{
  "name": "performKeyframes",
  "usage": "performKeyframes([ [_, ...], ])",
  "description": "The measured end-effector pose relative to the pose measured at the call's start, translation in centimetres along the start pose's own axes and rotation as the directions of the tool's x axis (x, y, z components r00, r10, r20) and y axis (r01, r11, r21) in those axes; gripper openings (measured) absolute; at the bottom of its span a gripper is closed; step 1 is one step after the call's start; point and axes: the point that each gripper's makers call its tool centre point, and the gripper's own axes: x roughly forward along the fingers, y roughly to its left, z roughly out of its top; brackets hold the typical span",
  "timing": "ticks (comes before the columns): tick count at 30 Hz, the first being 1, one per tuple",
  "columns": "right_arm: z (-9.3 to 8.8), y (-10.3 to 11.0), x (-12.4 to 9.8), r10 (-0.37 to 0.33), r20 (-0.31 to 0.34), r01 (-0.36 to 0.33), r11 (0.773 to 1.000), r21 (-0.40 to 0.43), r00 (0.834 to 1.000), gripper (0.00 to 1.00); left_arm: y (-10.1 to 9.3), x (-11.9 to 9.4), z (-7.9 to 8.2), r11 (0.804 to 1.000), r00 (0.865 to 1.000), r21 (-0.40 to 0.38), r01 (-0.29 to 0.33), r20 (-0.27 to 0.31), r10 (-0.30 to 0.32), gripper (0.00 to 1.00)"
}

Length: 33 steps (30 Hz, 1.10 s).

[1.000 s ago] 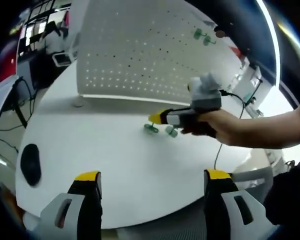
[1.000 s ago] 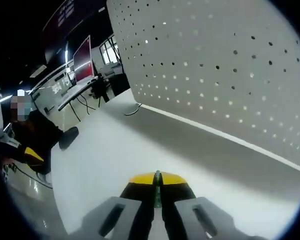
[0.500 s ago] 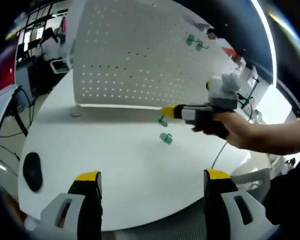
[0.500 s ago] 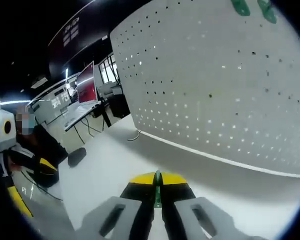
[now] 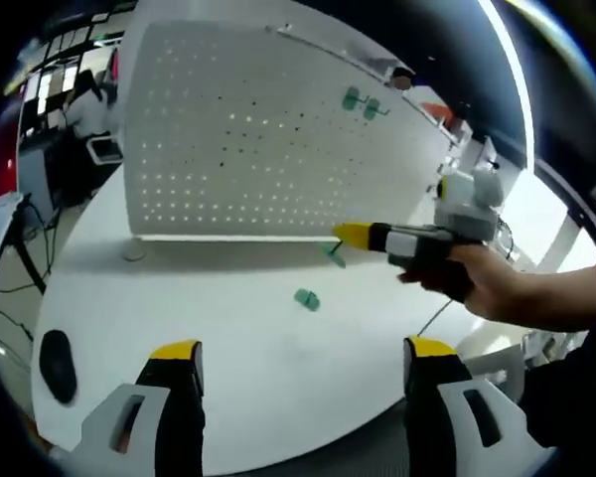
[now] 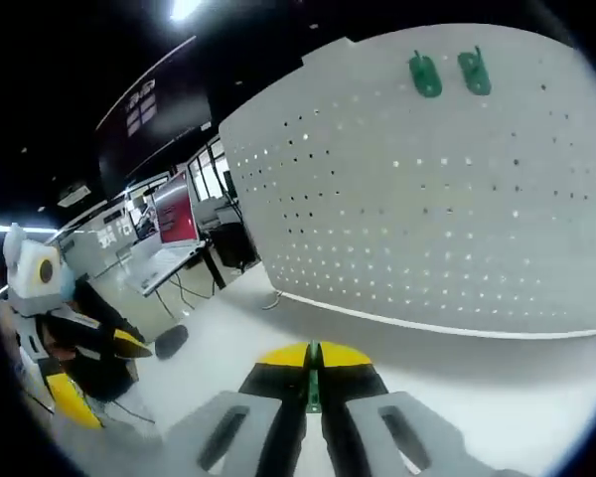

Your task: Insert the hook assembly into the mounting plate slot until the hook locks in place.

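Lifted off the table (image 5: 228, 328), my right gripper (image 6: 313, 370) now clamps a green hook (image 6: 313, 388), facing the pegboard (image 6: 457, 219); two hooks (image 6: 442, 72) hang at 1 o'clock. Left gripper (image 5: 296, 358) open. I should square the hook to a hole before pushing.

White round table (image 5: 228, 348): upright pegboard (image 5: 228, 129), loose green hook (image 5: 306, 298), black mouse (image 5: 58, 365).

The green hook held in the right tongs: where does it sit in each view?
Left gripper view: green hook hangs at the tip of the right tongs, centre-right.
Right gripper view: hook pinched between the shut jaws, bottom centre.
Shared landmark: white pegboard bearing two mounted green hooks.
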Motion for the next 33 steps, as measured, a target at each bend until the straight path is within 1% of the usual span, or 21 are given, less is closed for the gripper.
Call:
performKeyframes([
  [2, 0.1, 0.1, -0.8, -0.005, 0.017, 0.005, 1.0, 0.019, 1.0, 0.0, -0.4, 0.3, 0.5, 1.0, 1.0, -0.009, 0.018, 0.015, -0.018, 0.83],
  [3, 0.4, 0.4, -1.4, -0.002, 0.035, 0.0, 0.999, 0.054, 0.999, 0.0, -0.7, 0.5, 0.7, 0.999, 0.999, -0.02, 0.031, 0.022, -0.031, 0.83],
  [4, 0.6, 0.7, -1.8, 0.0, 0.049, -0.004, 0.998, 0.07, 0.999, 0.0, -1.3, 0.7, 0.9, 0.998, 0.998, -0.037, 0.058, 0.036, -0.056, 0.83],
  [6, 1.1, 1.3, -2.9, 0.004, 0.069, -0.009, 0.997, 0.074, 0.998, 0.0, -1.9, 1.1, 1.0, 0.993, 0.995, -0.078, 0.089, 0.044, -0.086, 0.83],
  [8, 1.4, 1.9, -3.7, 0.007, 0.078, -0.012, 0.998, 0.065, 0.997, 0.0, -2.3, 1.3, 1.3, 0.991, 0.994, -0.093, 0.101, 0.056, -0.096, 0.82],
  [10, 1.8, 2.7, -4.5, 0.013, 0.091, -0.018, 0.998, 0.053, 0.996, 0.0, -2.7, 1.5, 1.6, 0.989, 0.993, -0.098, 0.11, 0.06, -0.105, 0.82],
  [12, 2.5, 3.4, -5.3, 0.021, 0.129, -0.032, 0.996, 0.081, 0.991, 0.0, -3.4, 1.7, 1.9, 0.988, 0.991, -0.091, 0.123, 0.062, -0.118, 0.81],
  [15, 3.2, 4.7, -6.2, 0.049, 0.159, -0.067, 0.992, 0.11, 0.986, 0.0, -4.2, 1.8, 2.3, 0.988, 0.99, -0.078, 0.135, 0.063, -0.13, 0.79],
  [18, 3.4, 6.1, -6.7, 0.073, 0.162, -0.086, 0.993, 0.077, 0.984, 0.0, -4.6, 1.6, 2.9, 0.986, 0.987, -0.09, 0.144, 0.081, -0.137, 0.75],
  [20, 3.6, 6.9, -7.1, 0.089, 0.174, -0.102, 0.993, 0.067, 0.981, 0.0, -5.0, 1.5, 3.4, 0.983, 0.985, -0.102, 0.154, 0.093, -0.145, 0.75],
  [22, 3.9, 7.8, -7.5, 0.107, 0.188, -0.122, 0.99, 0.071, 0.976, 0.0, -5.4, 1.4, 3.5, 0.982, 0.984, -0.098, 0.162, 0.096, -0.152, 0.75],
  [25, 4.5, 9.1, -8.3, 0.127, 0.218, -0.14, 0.989, 0.047, 0.968, 0.0, -5.8, 1.3, 3.5, 0.981, 0.982, -0.092, 0.171, 0.098, -0.162, 0.73],
  [28, 4.6, 9.7, -8.6, 0.131, 0.238, -0.142, 0.99, 0.027, 0.962, 0.0, -6.3, 1.2, 3.7, 0.971, 0.976, -0.136, 0.197, 0.119, -0.181, 0.68],
  [30, 4.5, 10.0, -8.6, 0.14, 0.234, -0.151, 0.988, 0.03, 0.962, 0.0, -6.5, 1.3, 3.4, 0.965, 0.975, -0.154, 0.212, 0.105, -0.198, 0.59],
  [33, 5.0, 10.2, -8.9, 0.143, 0.249, -0.154, 0.988, 0.026, 0.958, 0.0, -7.1, 1.2, 3.8, 0.955, 0.967, -0.174, 0.241, 0.127, -0.221, 0.5],
])
